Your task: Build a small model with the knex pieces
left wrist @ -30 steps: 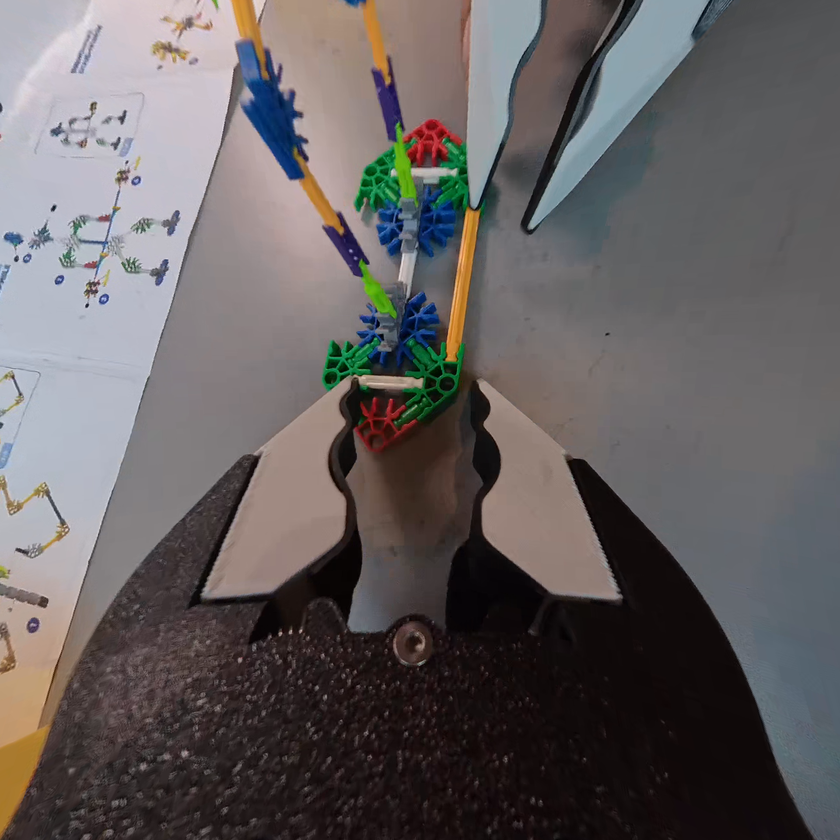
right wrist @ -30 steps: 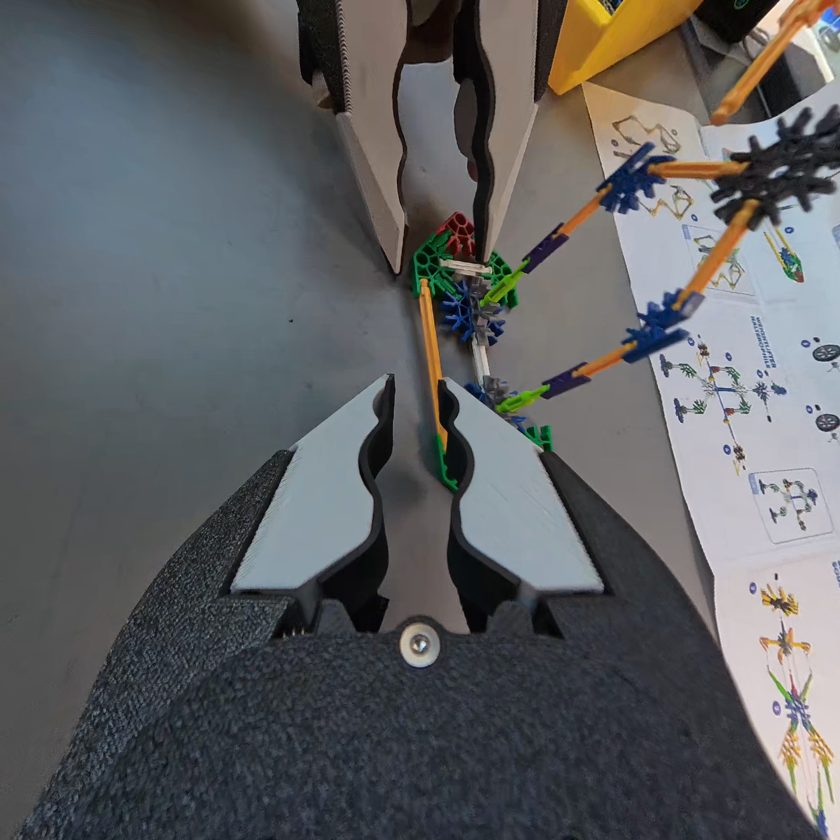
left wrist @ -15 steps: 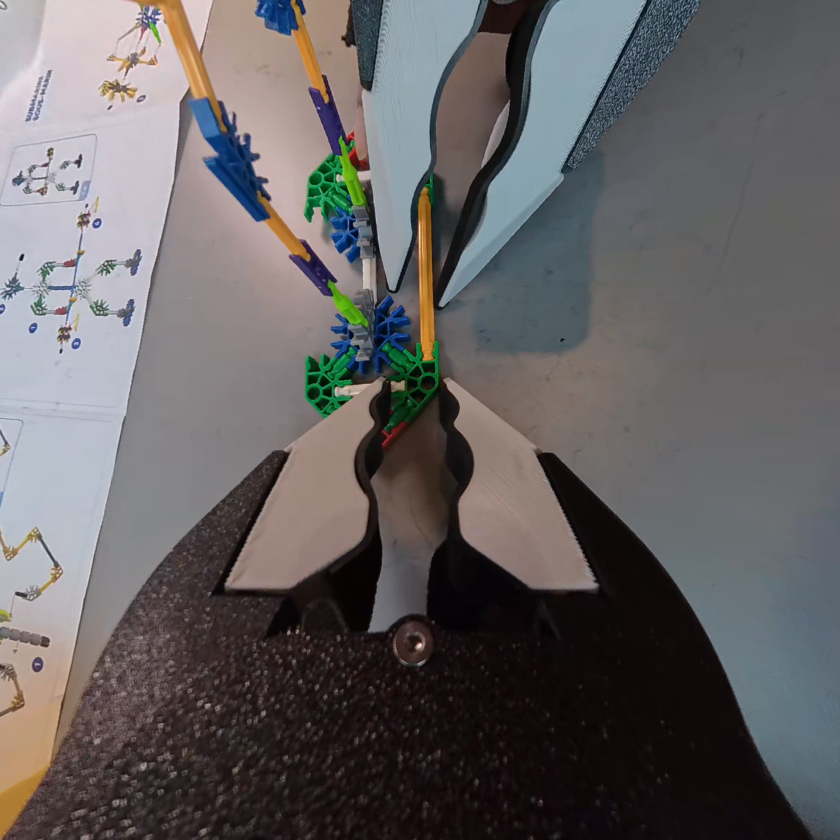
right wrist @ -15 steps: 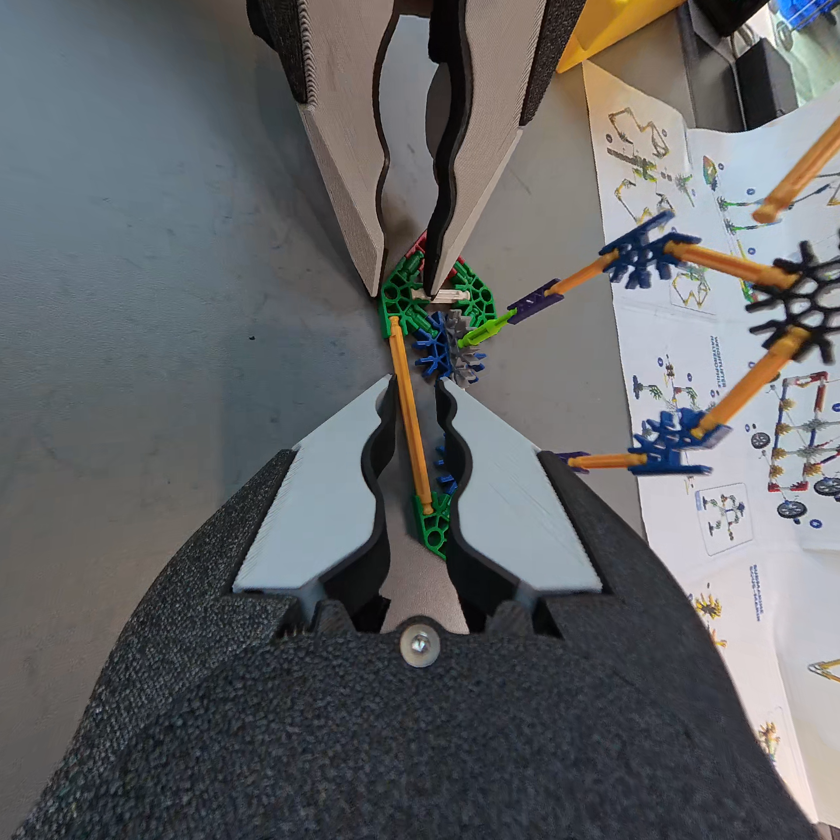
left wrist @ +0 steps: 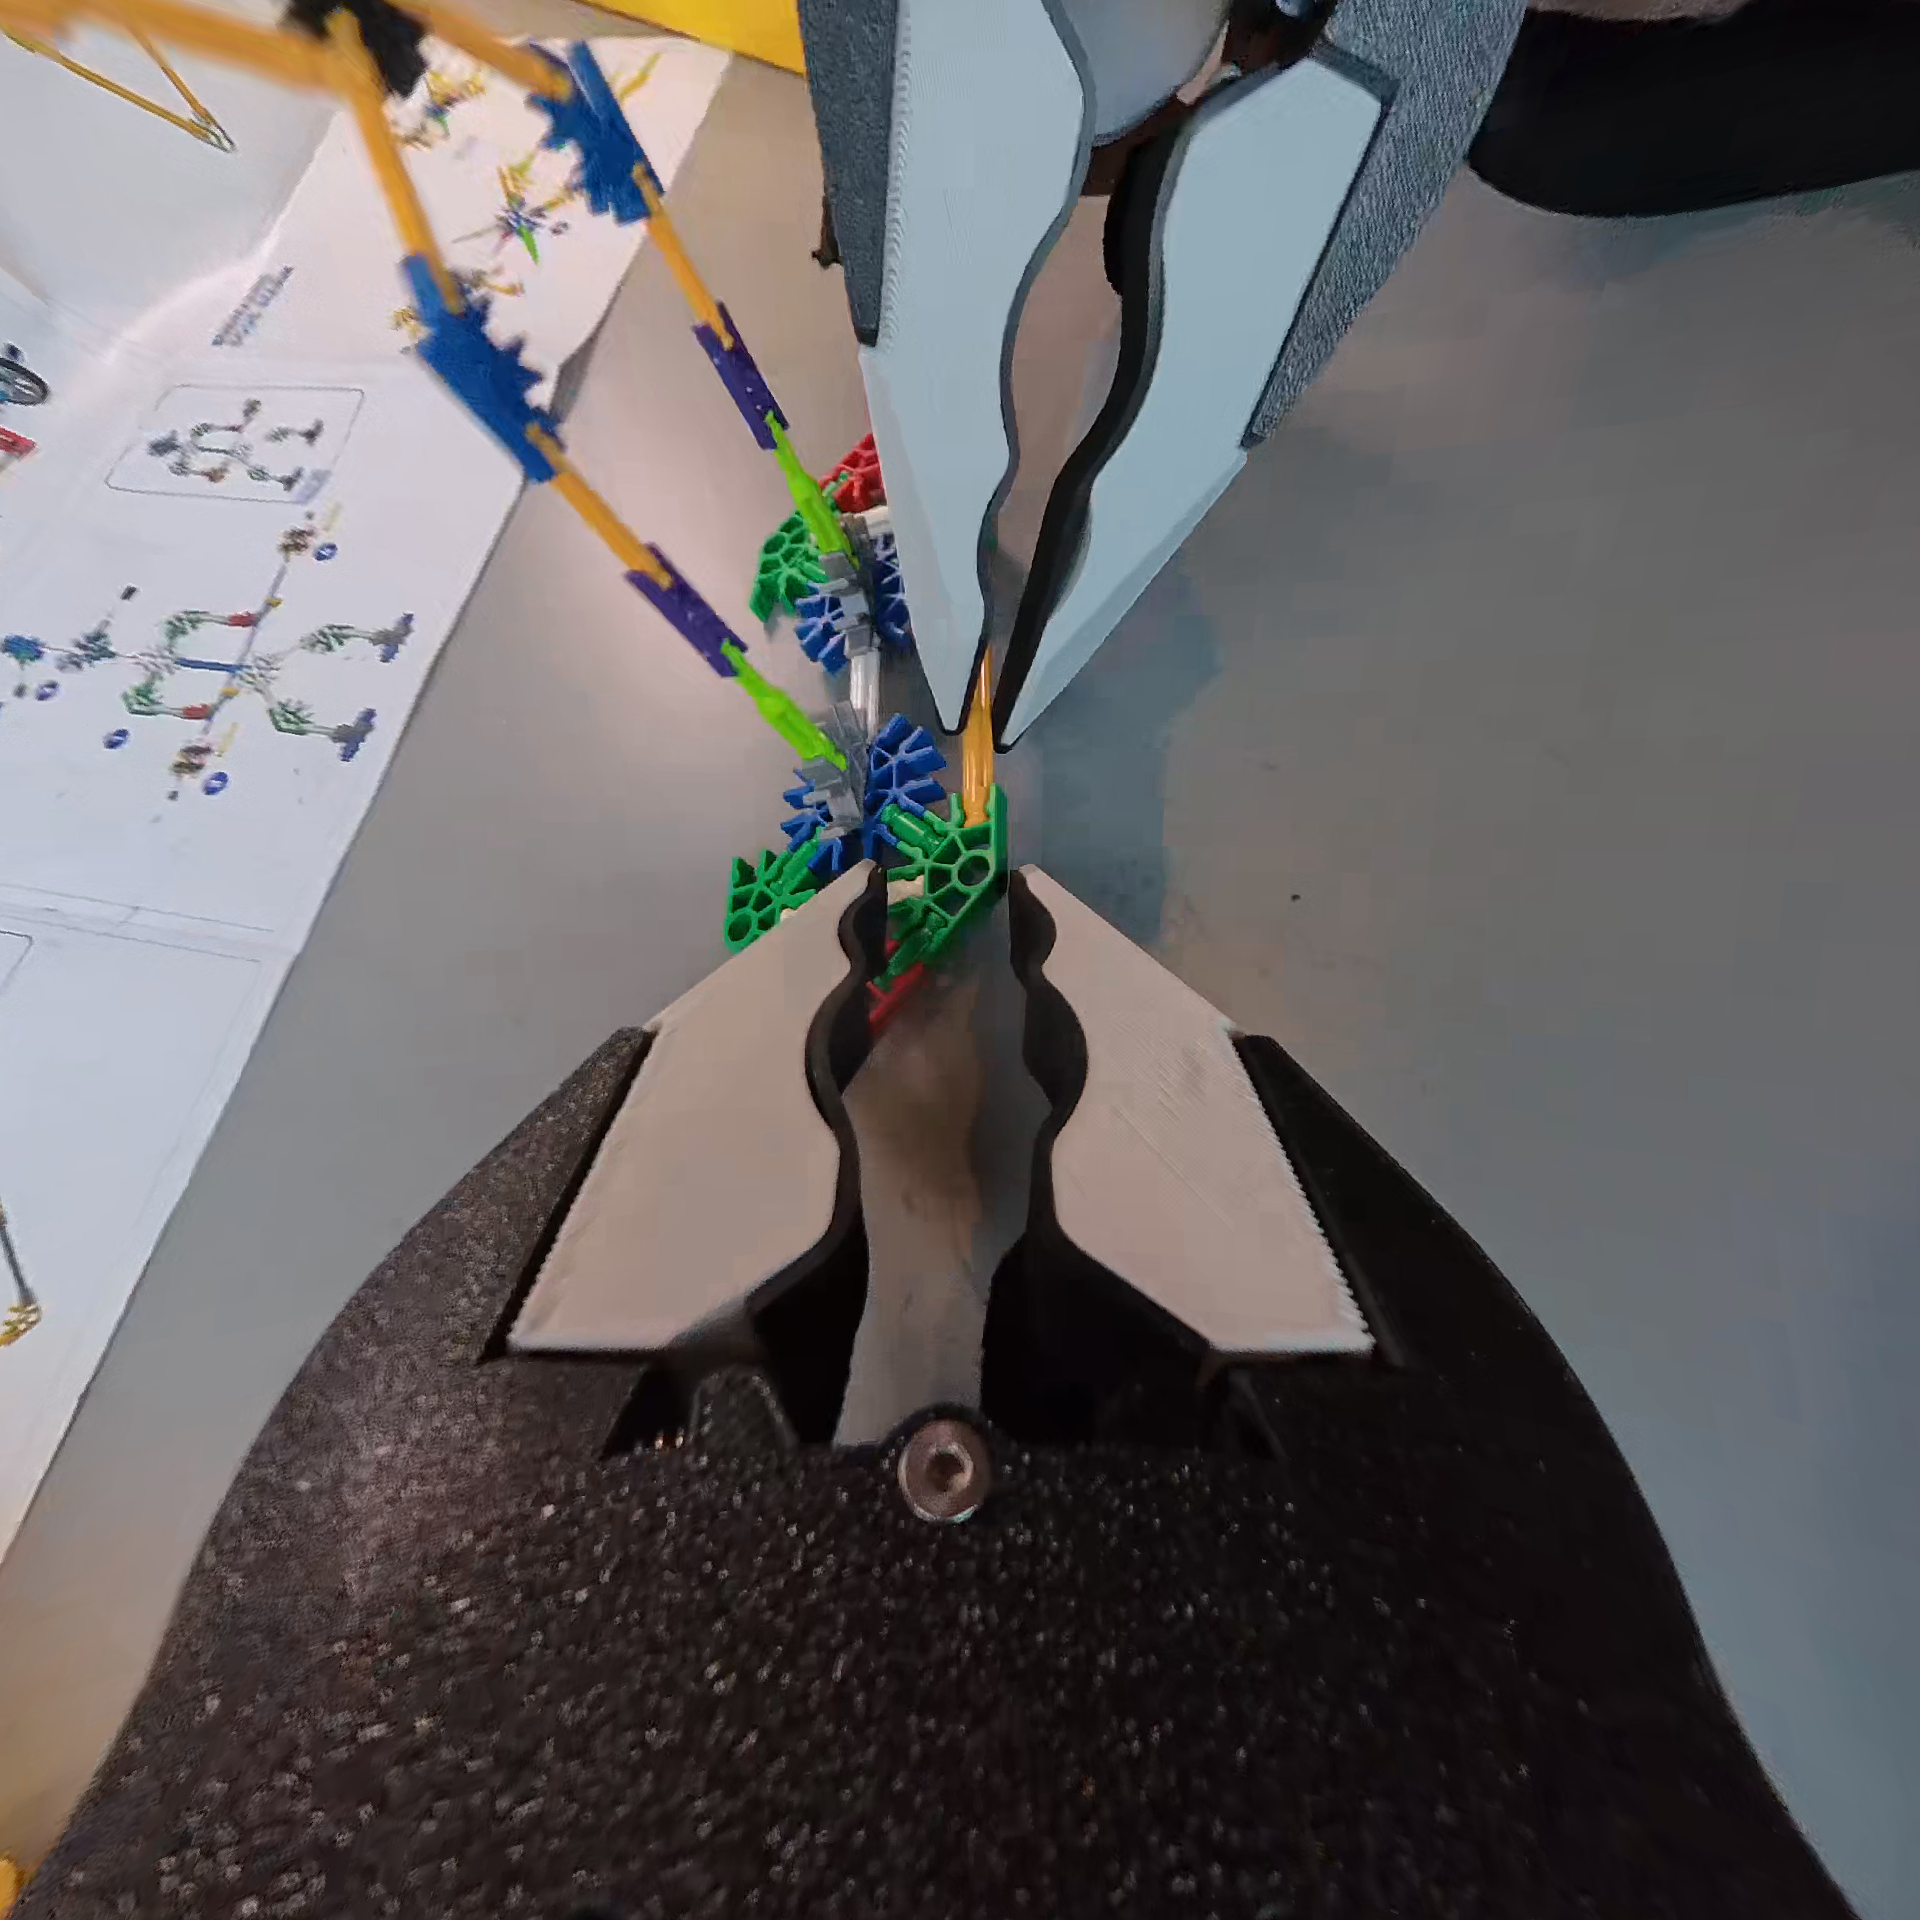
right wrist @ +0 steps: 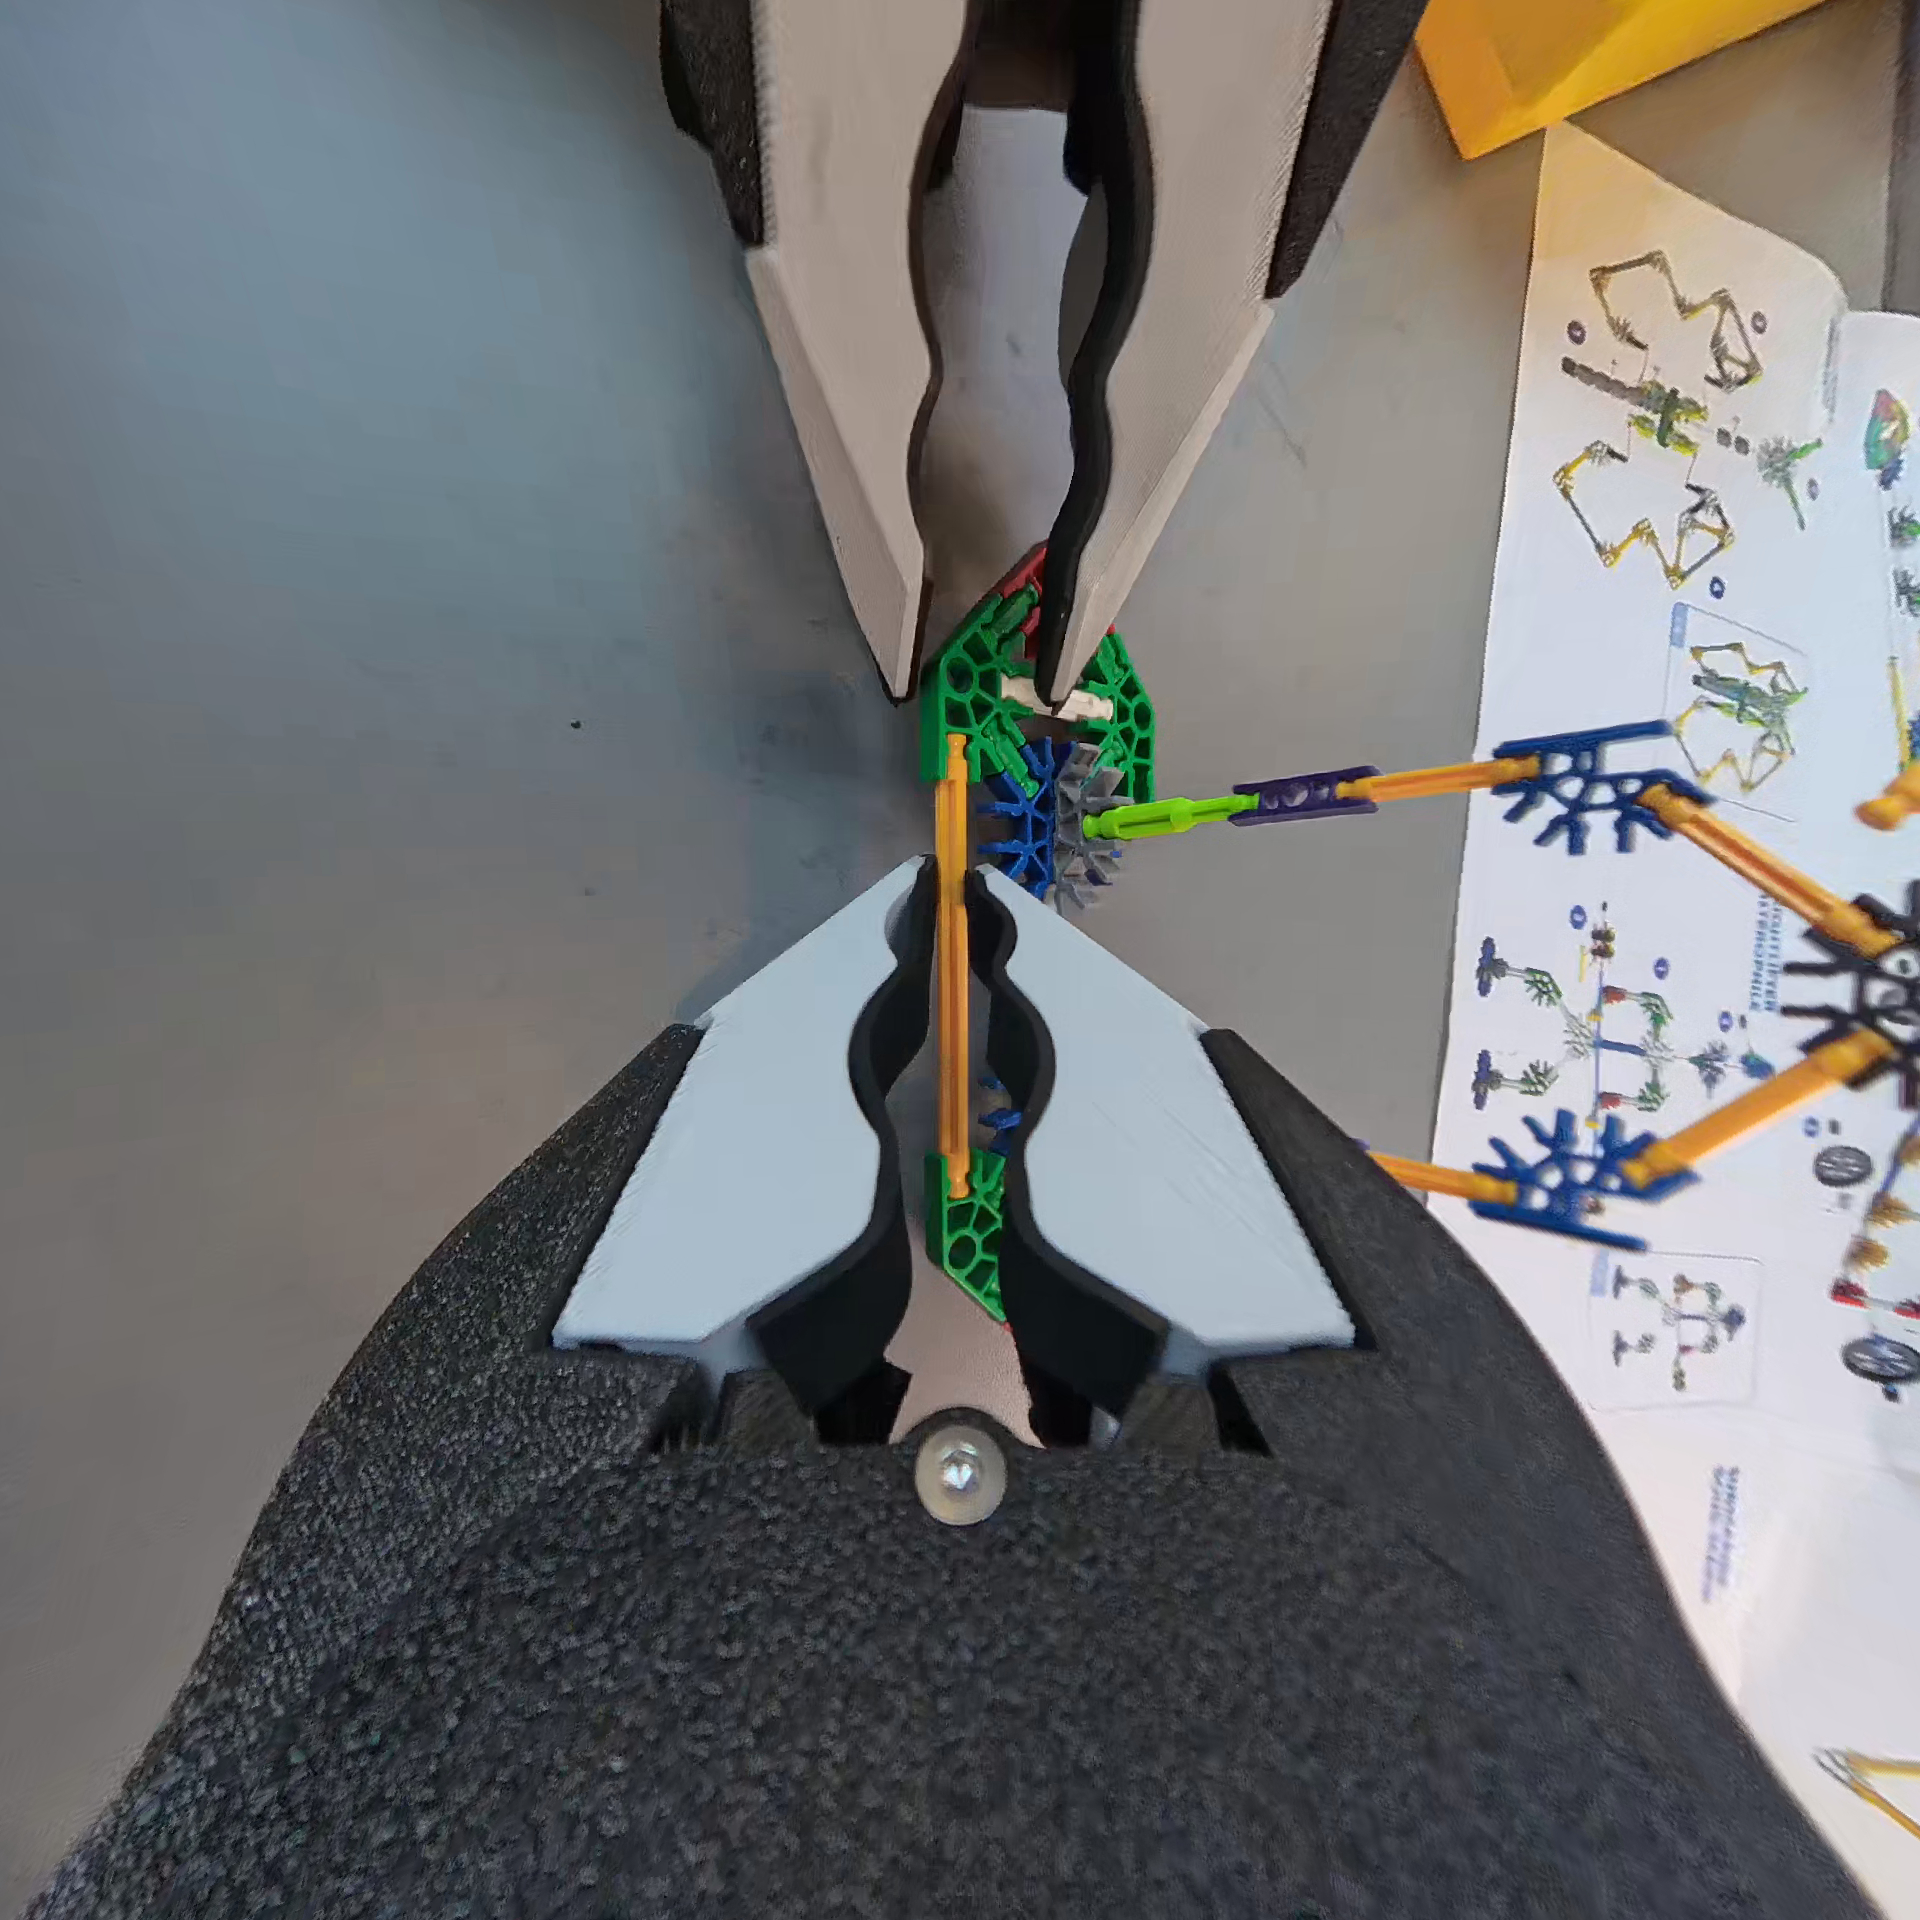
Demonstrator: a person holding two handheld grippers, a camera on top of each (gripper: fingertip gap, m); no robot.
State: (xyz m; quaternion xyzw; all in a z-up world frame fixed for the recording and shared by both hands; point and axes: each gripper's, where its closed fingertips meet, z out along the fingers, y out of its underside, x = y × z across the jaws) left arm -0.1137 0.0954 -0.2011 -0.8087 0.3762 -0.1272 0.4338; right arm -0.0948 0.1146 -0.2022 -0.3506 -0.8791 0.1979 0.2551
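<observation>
My left gripper [left wrist: 940, 883] clamps green lattice connector [left wrist: 951, 873] at near end of plastic rod-and-connector model [left wrist: 852, 727]. My right gripper [right wrist: 948, 883] pinches thin orange rod [right wrist: 953, 966], smooth, ridged, running between green connectors. Fingers [right wrist: 769, 1122] pale grey, wavy black pads, grainy black housing. Blue and grey snowflake hubs, lime and purple links, orange spokes reach out over white printed instruction sheet [right wrist: 1662, 935]. Matte grey tabletop [right wrist: 364, 623], faintly scuffed. Yellow bin [right wrist: 1558, 62] corner beyond.
</observation>
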